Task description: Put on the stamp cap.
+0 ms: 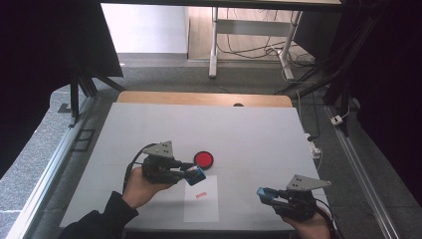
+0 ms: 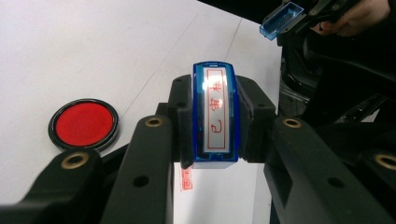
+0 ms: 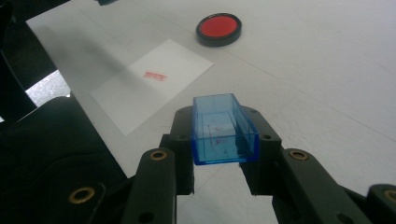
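Observation:
My left gripper [image 1: 193, 173] is shut on a blue stamp [image 2: 215, 114], whose face with red characters points up toward its camera. It hovers over the top edge of a white paper sheet [image 1: 201, 204] that bears a red stamp print [image 1: 200, 194]. A round red ink pad [image 1: 203, 159] in a black rim lies just beyond the left gripper. My right gripper [image 1: 272, 195], near the table's front right, is shut on the stamp's clear blue cap [image 3: 223, 133], with the cap's hollow side up. The two grippers are apart.
A white mat [image 1: 249, 129] covers the table, with a wooden strip [image 1: 199, 98] along the far edge. Beyond the table are a desk frame [image 1: 214, 45] and floor cables [image 1: 318, 74]. Dark curtains hang at both sides.

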### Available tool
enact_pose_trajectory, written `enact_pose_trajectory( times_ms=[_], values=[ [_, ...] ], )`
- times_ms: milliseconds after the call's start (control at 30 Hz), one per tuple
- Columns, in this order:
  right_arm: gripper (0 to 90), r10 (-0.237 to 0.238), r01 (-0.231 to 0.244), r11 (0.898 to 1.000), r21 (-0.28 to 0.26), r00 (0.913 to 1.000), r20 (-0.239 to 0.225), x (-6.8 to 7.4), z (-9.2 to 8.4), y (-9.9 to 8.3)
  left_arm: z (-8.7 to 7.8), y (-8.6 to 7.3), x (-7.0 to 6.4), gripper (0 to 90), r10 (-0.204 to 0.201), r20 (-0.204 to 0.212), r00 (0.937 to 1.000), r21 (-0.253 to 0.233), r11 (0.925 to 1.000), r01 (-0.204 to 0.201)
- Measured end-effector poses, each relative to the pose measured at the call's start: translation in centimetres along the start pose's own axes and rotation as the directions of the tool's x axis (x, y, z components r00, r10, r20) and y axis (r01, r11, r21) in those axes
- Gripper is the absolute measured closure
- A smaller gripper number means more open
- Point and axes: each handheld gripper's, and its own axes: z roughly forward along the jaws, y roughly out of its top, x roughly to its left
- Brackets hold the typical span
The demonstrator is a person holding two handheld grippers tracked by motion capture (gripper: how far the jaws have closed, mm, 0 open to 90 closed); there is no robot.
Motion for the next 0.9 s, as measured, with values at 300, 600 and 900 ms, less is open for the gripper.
enact_pose_trajectory(
  times_ms=[300,600,900],
  values=[
    [68.2,-0.079,0.081,0.996,0.024,0.9926,-0.092,1.0,2.0,1.5,0.1,0.0,0.0,70.5,0.036,-0.013,0.9993,0.014,0.9993,-0.036],
    [68.1,-0.112,0.115,0.993,0.012,0.9814,-0.156,1.3,3.7,2.7,0.0,0.1,0.1,70.5,0.056,0.010,0.9984,0.018,0.9983,-0.056],
    [68.1,-0.159,0.160,0.987,-0.015,0.9572,-0.242,1.8,5.6,4.2,-0.2,0.3,0.1,70.5,0.106,0.044,0.9934,0.022,0.9940,-0.107]
  ],
)
